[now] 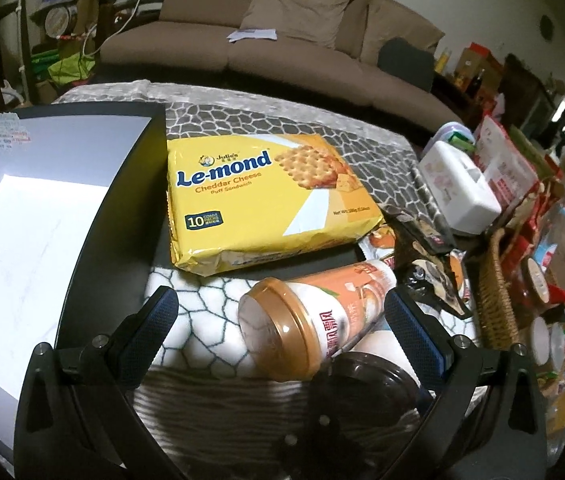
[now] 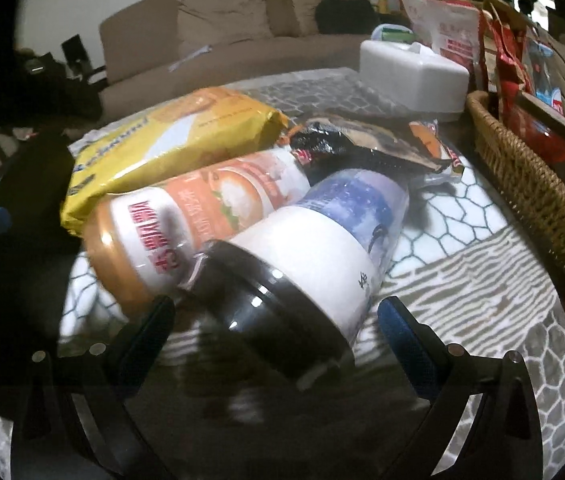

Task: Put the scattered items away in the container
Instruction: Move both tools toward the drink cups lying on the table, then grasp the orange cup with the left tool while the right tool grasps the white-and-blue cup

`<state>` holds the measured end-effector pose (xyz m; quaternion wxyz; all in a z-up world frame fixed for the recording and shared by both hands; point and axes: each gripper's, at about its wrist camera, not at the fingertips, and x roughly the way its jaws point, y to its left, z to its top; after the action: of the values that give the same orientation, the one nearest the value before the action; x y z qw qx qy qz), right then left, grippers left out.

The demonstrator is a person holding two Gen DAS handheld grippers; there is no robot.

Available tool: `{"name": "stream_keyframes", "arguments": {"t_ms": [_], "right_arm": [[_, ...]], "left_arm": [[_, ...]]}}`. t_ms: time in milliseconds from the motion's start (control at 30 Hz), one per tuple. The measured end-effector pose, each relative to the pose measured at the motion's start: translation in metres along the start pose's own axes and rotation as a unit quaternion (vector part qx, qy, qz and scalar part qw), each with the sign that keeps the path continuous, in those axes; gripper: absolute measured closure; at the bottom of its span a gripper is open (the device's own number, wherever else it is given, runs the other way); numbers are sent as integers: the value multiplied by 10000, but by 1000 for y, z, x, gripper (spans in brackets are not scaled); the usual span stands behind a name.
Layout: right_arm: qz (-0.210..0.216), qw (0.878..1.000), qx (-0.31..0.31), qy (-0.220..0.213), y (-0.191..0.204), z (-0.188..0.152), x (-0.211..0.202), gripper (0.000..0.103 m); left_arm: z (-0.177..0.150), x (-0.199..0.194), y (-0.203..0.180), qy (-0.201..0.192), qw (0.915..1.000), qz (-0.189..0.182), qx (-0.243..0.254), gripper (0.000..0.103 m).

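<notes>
- I see my left gripper [image 1: 280,312] with jaws apart, straddling the orange-capped cup [image 1: 314,320], which lies on its side on the desk [image 1: 202,304].
- My right gripper [image 2: 276,322] has jaws apart around the dark-lidded cup [image 2: 302,256], lying touching the orange-capped cup.
- The yellow cracker pack [image 1: 266,200] lies just beyond the orange-capped cup.
- The wicker basket [image 2: 530,184] stands right of both cups.

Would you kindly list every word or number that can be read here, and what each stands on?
"Julie's", "Le-mond", "Cheddar Cheese", "Puff Sandwich", "10": yellow cracker pack.
Net weight print on that pack: too small.
Chinese characters on the orange cup: not legible to me.
Print on the red packets: blurred.
</notes>
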<state>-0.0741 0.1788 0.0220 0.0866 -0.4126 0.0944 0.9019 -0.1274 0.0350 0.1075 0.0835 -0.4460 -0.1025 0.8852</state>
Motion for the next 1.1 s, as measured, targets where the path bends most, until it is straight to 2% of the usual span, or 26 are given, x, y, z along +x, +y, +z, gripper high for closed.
{"name": "stream_keyframes", "arguments": {"t_ms": [133,233,400,633,733,867,1100], "right_arm": [[-6,9993,-342,160,-7,2,1,8],[180,9986,-442,217,-21,4,-11,13],[500,9954,-577,587,-55,7,-29,21],[719,9930,-562,754,-83,-4,-41,21],[890,9906,-511,899,-88,-10,-37,21],[1131,9886,-252,964,-98,-8,-35,20],[1251,9870,-255,975,-99,-6,-34,19]], "left_arm": [[-1,0,1,9,10000,-32,62,0],[-5,0,-2,1,9997,37,229,0],[-19,11,-12,25,9971,398,644,0],[-29,40,-20,66,9936,755,839,0],[-32,49,-18,-4,9943,607,881,0],[-36,62,-21,99,9937,366,1050,0],[-41,79,-43,2,9849,493,1659,0]]}}
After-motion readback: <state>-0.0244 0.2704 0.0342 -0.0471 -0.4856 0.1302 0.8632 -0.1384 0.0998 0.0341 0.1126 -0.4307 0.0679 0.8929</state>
